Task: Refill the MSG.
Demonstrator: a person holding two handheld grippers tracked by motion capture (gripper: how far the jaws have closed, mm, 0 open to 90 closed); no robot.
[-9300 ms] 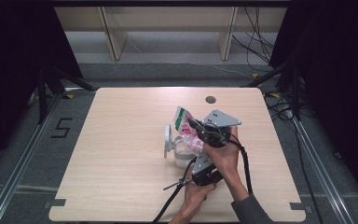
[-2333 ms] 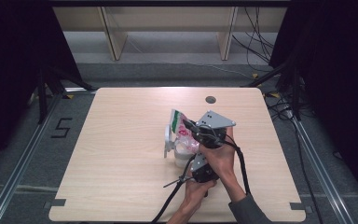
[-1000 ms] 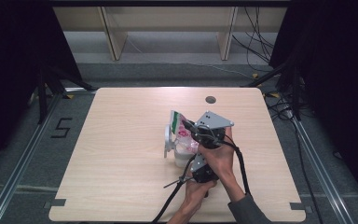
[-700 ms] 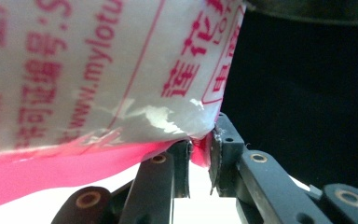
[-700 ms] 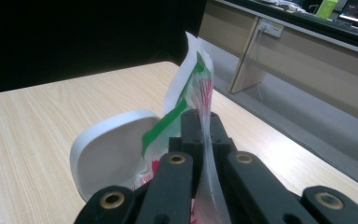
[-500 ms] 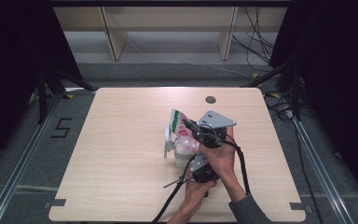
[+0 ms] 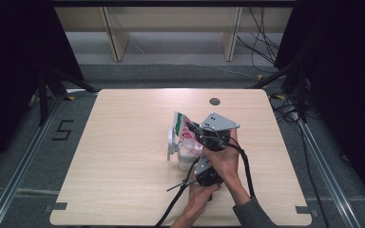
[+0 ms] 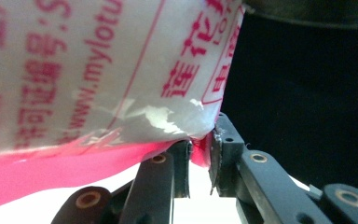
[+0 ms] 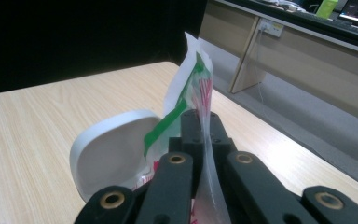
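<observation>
A plastic packet (image 7: 182,127) with red print and a green stripe is held upright over the table's middle, between both grippers. My right gripper (image 7: 193,129), under its grey plate, is shut on the packet's clear upper edge (image 9: 204,122). My left gripper (image 7: 191,160) comes from below, and its jaws pinch the pink lower corner (image 8: 200,150) of the packet (image 8: 98,70). A white dish (image 7: 171,142) stands tilted on its edge against the packet's left side. The right gripper view has this dish (image 9: 109,151) just beyond the jaws.
The wooden table (image 7: 123,123) has a round cable hole (image 7: 214,101) near its far edge. Black cables (image 7: 173,202) trail off the front edge beside the person's forearms. Pale shelving (image 7: 171,28) stands behind the table, and metal rails run along both sides.
Since the oldest frame the hands and the packet have shifted slightly left and toward the front. Over the last second nothing has moved.
</observation>
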